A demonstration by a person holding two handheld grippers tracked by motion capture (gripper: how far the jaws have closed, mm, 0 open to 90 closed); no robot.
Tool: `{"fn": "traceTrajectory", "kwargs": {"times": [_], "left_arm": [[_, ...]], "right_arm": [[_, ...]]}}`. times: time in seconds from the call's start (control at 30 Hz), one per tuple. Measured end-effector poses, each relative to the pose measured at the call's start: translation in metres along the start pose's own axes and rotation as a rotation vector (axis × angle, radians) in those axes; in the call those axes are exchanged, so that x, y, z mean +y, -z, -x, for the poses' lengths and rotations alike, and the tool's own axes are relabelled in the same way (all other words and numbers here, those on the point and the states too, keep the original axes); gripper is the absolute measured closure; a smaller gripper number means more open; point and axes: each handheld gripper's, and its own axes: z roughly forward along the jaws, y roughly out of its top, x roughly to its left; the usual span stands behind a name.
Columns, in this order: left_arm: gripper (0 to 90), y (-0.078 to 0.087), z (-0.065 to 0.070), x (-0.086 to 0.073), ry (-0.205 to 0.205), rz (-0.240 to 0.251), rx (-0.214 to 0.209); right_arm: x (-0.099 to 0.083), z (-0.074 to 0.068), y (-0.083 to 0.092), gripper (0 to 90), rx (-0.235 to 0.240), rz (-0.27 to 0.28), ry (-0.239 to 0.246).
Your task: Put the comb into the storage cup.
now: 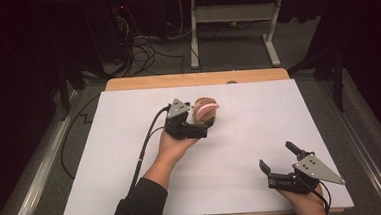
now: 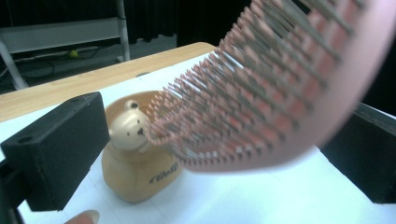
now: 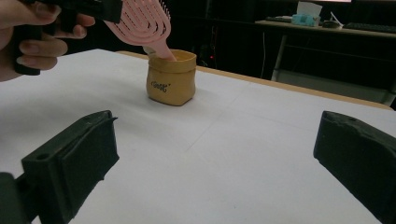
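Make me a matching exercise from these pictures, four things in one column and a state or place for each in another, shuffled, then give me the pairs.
Things:
1. pink hairbrush
2. tan bear holder
3. left gripper
4. right gripper

States or places:
A. jaws wide apart, nothing between them, near the table's front edge
B. stands on the white sheet, far half of the table
C. handle end down inside the holder, bristle head up
D. clamped on the brush head

Pairs: 1-C, 2-B, 3-D, 4-A

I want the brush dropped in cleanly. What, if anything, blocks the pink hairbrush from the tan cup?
Nothing visible: the pink hairbrush, held by the left gripper, already has its handle tip inside the tan cup.
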Motion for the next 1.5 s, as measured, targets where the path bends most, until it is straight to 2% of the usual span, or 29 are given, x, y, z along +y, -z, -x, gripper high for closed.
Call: {"fn": "traceTrajectory", "kwargs": {"times": [0.1, 0.5, 0.83, 0.97, 1.17, 1.27, 1.5], "left_arm": [[0.0, 0.005, -0.001, -0.007, 0.015, 0.007, -0.024], [0.0, 0.038, -0.006, -0.04, 0.023, 0.015, -0.017], [0.0, 0.081, -0.016, -0.069, 0.039, 0.024, 0.029], [0.0, 0.103, -0.017, -0.079, 0.026, 0.024, 0.052], [0.0, 0.134, -0.023, -0.089, 0.022, 0.028, 0.083], [0.0, 0.148, -0.028, -0.095, 0.037, 0.029, 0.099], [0.0, 0.177, -0.028, -0.104, 0.003, 0.011, 0.155]], "right_arm": [[0.0, 0.0, 0.0, 0.3, 0.0, -0.001, 0.0], [-0.001, -0.001, 0.0, 0.2, 0.0, -0.007, 0.005], [-0.003, -0.001, 0.0, 0.3, -0.003, -0.016, 0.009], [-0.004, -0.001, 0.001, 0.3, -0.003, -0.02, 0.008], [-0.006, 0.001, 0.0, 0.3, -0.008, -0.025, -0.001], [-0.006, 0.002, 0.001, 0.3, -0.011, -0.026, -0.006], [-0.006, 0.005, 0.003, 0.2, -0.019, -0.019, -0.023]]}}
